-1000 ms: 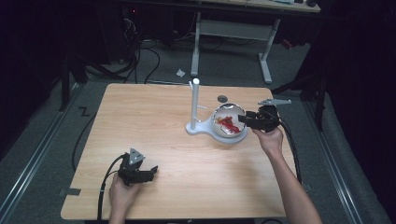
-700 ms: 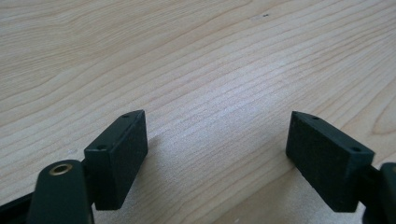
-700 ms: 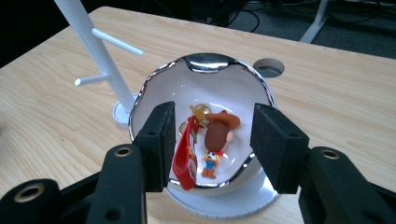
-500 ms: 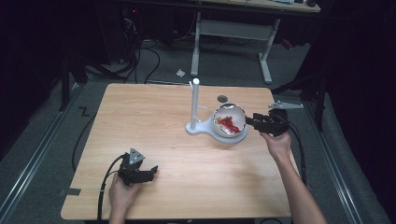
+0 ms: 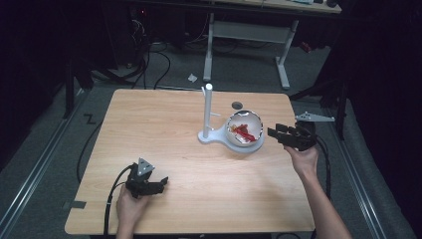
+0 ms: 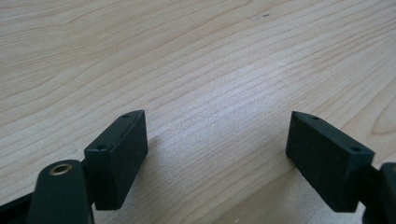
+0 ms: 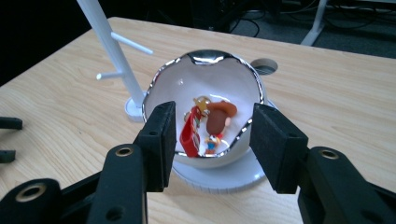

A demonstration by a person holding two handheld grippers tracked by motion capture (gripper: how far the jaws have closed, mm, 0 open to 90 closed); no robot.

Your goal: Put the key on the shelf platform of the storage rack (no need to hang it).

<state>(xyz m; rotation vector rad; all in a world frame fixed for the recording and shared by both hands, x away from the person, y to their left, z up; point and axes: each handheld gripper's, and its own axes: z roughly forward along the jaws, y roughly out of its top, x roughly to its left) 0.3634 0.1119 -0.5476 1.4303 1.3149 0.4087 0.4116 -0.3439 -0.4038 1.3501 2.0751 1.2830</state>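
That little red keychain toy (image 7: pixel 205 126) sitting in the white bowl (image 7: pixel 205 77) by the stand (image 5: pixel 208 114) looks light and slippery, best pinched at its red strap, with the right gripper (image 7: pixel 212 140) spread just outside and the left gripper (image 6: pixel 215 154) spread on the table (image 5: pixel 164 129).

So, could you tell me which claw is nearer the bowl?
Right. The right claw sits just beside the bowl; the left claw rests far off near the table's front edge.
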